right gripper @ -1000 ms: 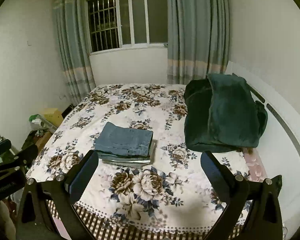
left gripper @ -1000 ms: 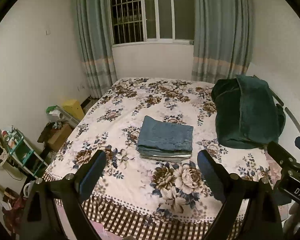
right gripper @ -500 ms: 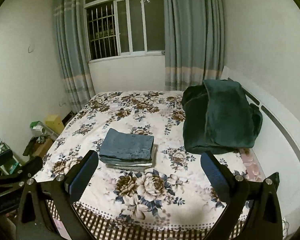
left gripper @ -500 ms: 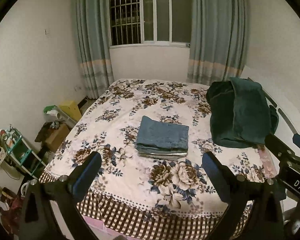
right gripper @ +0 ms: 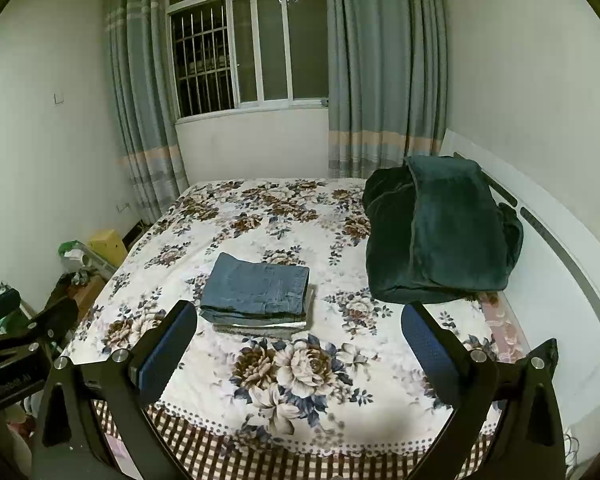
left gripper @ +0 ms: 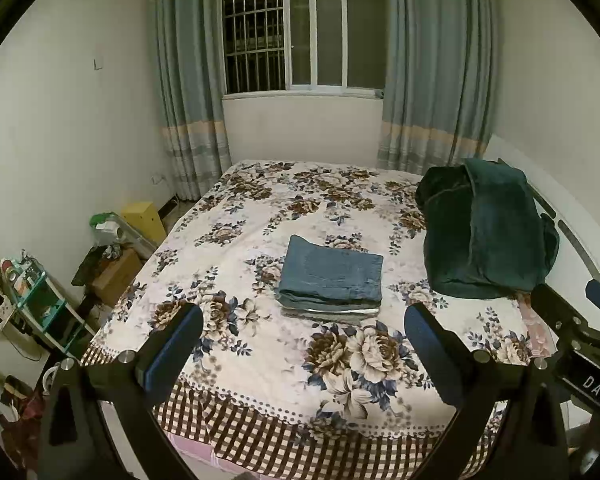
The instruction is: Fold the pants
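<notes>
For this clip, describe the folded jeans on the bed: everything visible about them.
The jeans are blue denim, folded into a neat, flat rectangle with stitched seams showing on top. They lie near the middle of the floral bedspread, on top of a thin stack of paler folded cloth whose edges peek out beneath. The dark green blanket sits apart, to their right. Neither hand-held gripper touches them; both are open and well short of the stack.
</notes>
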`<state>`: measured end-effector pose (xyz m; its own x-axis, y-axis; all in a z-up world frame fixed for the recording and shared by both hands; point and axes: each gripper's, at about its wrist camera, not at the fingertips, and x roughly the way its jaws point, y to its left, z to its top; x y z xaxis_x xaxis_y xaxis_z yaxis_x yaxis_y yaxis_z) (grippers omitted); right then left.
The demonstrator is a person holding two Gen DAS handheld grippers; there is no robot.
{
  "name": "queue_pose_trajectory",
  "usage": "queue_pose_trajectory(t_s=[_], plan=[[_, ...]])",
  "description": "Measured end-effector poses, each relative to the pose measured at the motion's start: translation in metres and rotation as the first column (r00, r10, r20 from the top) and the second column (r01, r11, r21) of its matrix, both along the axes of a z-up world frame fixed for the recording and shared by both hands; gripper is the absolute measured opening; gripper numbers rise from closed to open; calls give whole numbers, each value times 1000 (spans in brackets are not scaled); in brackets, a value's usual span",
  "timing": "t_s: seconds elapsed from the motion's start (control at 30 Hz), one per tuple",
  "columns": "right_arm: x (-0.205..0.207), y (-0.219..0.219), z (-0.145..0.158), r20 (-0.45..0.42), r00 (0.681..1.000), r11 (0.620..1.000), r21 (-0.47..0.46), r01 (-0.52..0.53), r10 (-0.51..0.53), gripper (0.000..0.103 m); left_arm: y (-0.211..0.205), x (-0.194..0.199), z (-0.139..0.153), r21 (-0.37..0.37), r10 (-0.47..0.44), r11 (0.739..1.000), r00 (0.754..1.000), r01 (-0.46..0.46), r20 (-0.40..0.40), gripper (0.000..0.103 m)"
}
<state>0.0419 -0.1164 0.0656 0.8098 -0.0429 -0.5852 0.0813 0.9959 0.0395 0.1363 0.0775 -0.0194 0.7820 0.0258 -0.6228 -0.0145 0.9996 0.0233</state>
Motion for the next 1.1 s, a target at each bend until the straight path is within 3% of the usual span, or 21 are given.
queue_pose_trajectory(t_s=[1.1], plan=[[6, 12, -13, -25, 1000, 1000, 16, -11, 12, 103, 14, -2, 7, 8, 10, 1000, 1000, -10, 14, 103]])
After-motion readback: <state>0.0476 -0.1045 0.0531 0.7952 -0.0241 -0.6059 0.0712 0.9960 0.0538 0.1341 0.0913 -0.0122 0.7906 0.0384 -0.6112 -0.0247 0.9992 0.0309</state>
